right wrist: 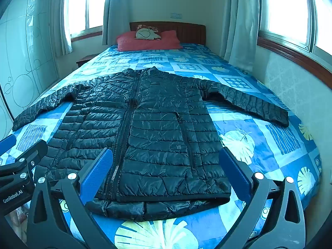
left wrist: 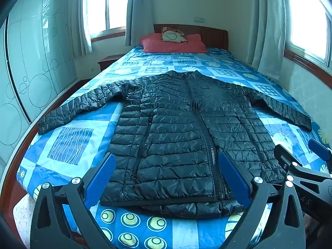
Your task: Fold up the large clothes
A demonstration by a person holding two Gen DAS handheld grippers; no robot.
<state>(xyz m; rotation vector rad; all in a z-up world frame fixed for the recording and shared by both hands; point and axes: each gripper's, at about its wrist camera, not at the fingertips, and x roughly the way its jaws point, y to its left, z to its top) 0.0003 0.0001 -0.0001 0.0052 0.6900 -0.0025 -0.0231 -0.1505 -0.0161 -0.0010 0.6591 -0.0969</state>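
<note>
A black quilted puffer jacket (left wrist: 176, 128) lies flat and zipped on the bed, both sleeves spread out, hem toward me. It also shows in the right wrist view (right wrist: 149, 128). My left gripper (left wrist: 166, 176) is open and empty, hovering above the hem's left half. My right gripper (right wrist: 166, 174) is open and empty, above the hem's right half. The right gripper also shows at the right edge of the left wrist view (left wrist: 300, 155). The left gripper shows at the left edge of the right wrist view (right wrist: 20, 151).
The bed has a blue patterned cover (left wrist: 68, 145), a red pillow (left wrist: 174, 43) and a small cushion at the wooden headboard (left wrist: 207, 33). A wardrobe (left wrist: 35, 62) stands left, a nightstand (left wrist: 108, 61) beside the bed, and a wall with windows (right wrist: 290, 78) runs close on the right.
</note>
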